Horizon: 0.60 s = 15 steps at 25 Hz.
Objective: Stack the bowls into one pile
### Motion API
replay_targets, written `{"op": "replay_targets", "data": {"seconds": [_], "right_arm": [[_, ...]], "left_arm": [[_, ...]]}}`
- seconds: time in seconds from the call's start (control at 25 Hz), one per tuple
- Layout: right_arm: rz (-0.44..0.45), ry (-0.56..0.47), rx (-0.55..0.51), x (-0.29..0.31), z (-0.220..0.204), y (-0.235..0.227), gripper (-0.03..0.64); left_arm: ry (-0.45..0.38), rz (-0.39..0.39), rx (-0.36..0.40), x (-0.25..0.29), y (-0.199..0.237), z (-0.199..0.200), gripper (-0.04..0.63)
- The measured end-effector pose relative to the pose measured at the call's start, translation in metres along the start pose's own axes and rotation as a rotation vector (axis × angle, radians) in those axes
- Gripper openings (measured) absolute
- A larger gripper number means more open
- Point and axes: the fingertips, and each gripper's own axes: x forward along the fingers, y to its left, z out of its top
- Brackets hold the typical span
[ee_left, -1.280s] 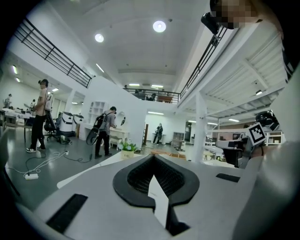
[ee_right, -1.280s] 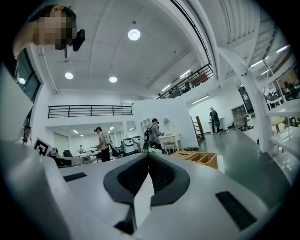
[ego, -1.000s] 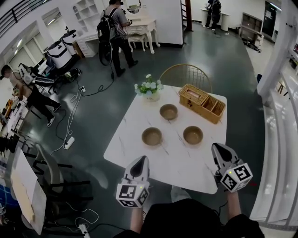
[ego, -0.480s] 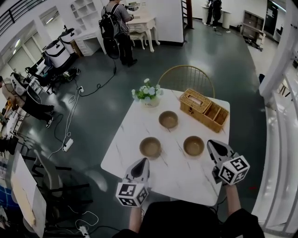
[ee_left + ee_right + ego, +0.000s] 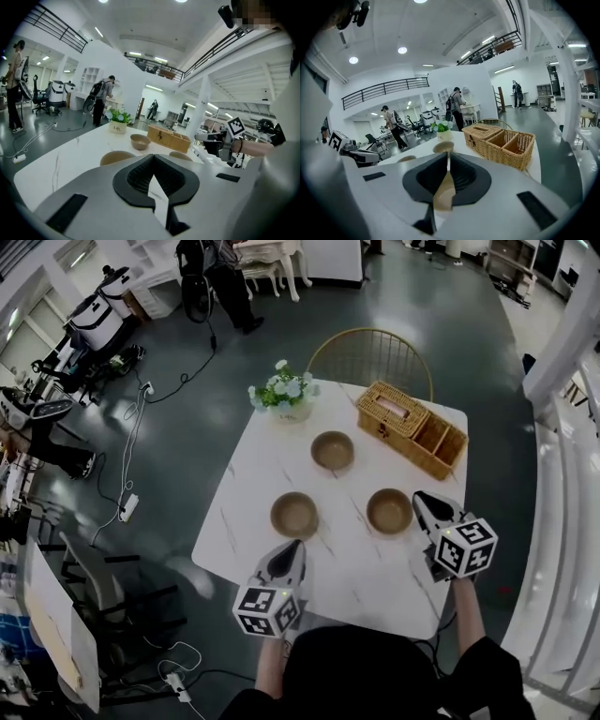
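White marbled table (image 5: 356,568) on a dark glossy floor (image 5: 187,446), with a railed gallery (image 5: 384,89) high in the background. On top, three tan bowls, all empty, upright and apart in a triangle: far bowl (image 5: 332,450) toward the middle, left bowl (image 5: 294,515) and right bowl (image 5: 389,511) nearer the person. None stacked yet. One wicker basket (image 5: 412,430) at the far right corner, part lidded and part open, just behind right bowl and beside far bowl. One flower pot (image 5: 281,395) at the far left corner. One wire-backed chair (image 5: 370,357) at the far edge. Cables (image 5: 131,465) trailing over the floor to the left, well apart from the table.

Two grippers. Left gripper (image 5: 292,546) over the near edge, pointing toward left bowl, near it but apart; jaws together at the tips, nothing between. Right gripper (image 5: 419,496) with its tip just beside the rim of right bowl, contact not clear; jaws pressed together, holding nothing.

Head view alone: whole layout from above. Left gripper view alone: bowls low and side-on, right gripper out at the right, person with backpack (image 5: 100,101) far back. Right gripper view alone: basket large at right with two open compartments, tan bowl surface showing through the slit below the closed tips, left gripper at the left edge.
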Motion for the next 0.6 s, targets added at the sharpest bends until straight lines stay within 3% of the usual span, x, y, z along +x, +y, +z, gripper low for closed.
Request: {"op": "replay_targets", "data": {"seconds": [0.36, 0.44, 0.6], "right_arm": [[-0.066, 0.151, 0.072, 0.033, -0.035, -0.026, 0.025], [-0.072, 0.186, 0.092, 0.041, -0.043, -0.03, 0.078], [-0.091, 0.243, 0.108, 0.052, -0.057, -0.035, 0.12]], "left_arm": [[0.093, -0.036, -0.014, 0.027, 0.006, -0.012, 0.015], [0.11, -0.043, -0.014, 0.031, 0.007, -0.015, 0.015], [0.133, -0.051, -0.023, 0.035, 0.008, -0.021, 0.015]]}}
